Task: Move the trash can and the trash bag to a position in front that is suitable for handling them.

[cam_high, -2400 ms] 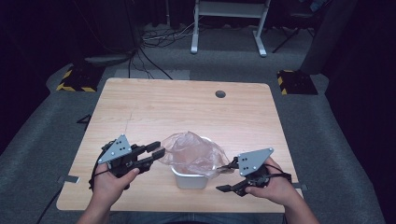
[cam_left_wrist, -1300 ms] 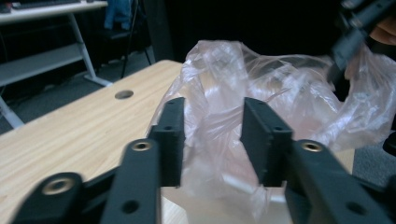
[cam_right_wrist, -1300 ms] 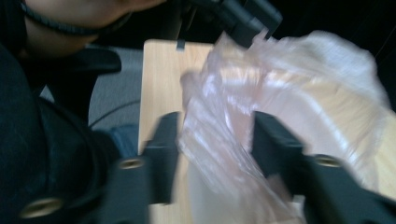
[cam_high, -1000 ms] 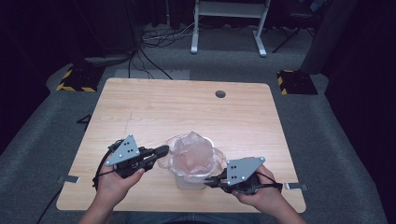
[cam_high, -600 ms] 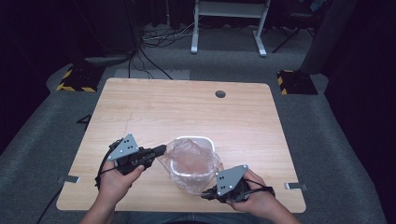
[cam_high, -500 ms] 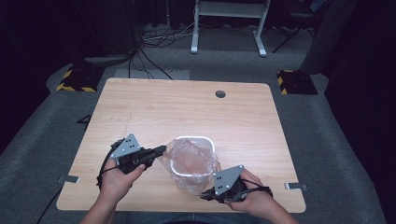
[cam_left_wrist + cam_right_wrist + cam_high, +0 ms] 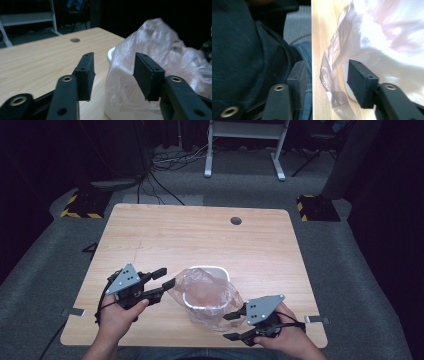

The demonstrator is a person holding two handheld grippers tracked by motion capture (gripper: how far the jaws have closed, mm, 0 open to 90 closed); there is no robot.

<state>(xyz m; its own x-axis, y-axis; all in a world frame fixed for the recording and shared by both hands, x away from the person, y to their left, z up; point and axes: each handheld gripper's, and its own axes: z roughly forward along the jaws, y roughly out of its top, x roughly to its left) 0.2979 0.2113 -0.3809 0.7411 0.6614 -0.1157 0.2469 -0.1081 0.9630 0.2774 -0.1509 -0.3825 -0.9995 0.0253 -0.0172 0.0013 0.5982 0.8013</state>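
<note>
Left gripper point(image 7: 113, 75) open beside bag point(image 7: 160, 65), bin point(image 7: 206, 290) rim above.

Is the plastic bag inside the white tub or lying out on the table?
Inside. The clear plastic bag lines the white tub, its loose edges spilling over the rim on both sides.

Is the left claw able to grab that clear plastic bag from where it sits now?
Probably yes. The left claw has just been opening and stands open right beside the plastic bag draped over the white tub. Bag film already shows between its jaws, untouched, with nothing in the way.
</note>
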